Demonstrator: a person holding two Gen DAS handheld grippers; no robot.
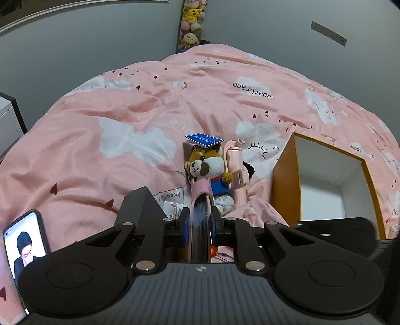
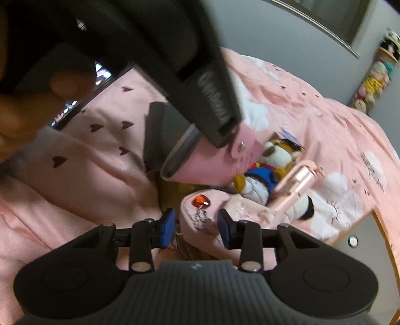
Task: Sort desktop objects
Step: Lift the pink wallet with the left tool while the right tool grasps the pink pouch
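My left gripper [image 1: 200,222] is shut on a pink-covered notebook [image 1: 200,220], held edge-on above the bed; the notebook also shows in the right wrist view [image 2: 200,162] with the left gripper clamped on it. Beyond it lie a plush dog in blue [image 1: 212,170], a pink stick-shaped gadget [image 1: 235,165] and a blue card [image 1: 203,140]. My right gripper [image 2: 196,227] is open, its blue pads either side of a pink pouch [image 2: 225,212] with a red gem [image 2: 201,200] and chain.
An open orange box with white inside [image 1: 285,185] stands to the right of the pile. A phone with a lit screen [image 1: 23,250] lies at the left. A pink printed duvet [image 1: 125,112] covers the bed. Plush toys [image 1: 191,22] hang on the far wall.
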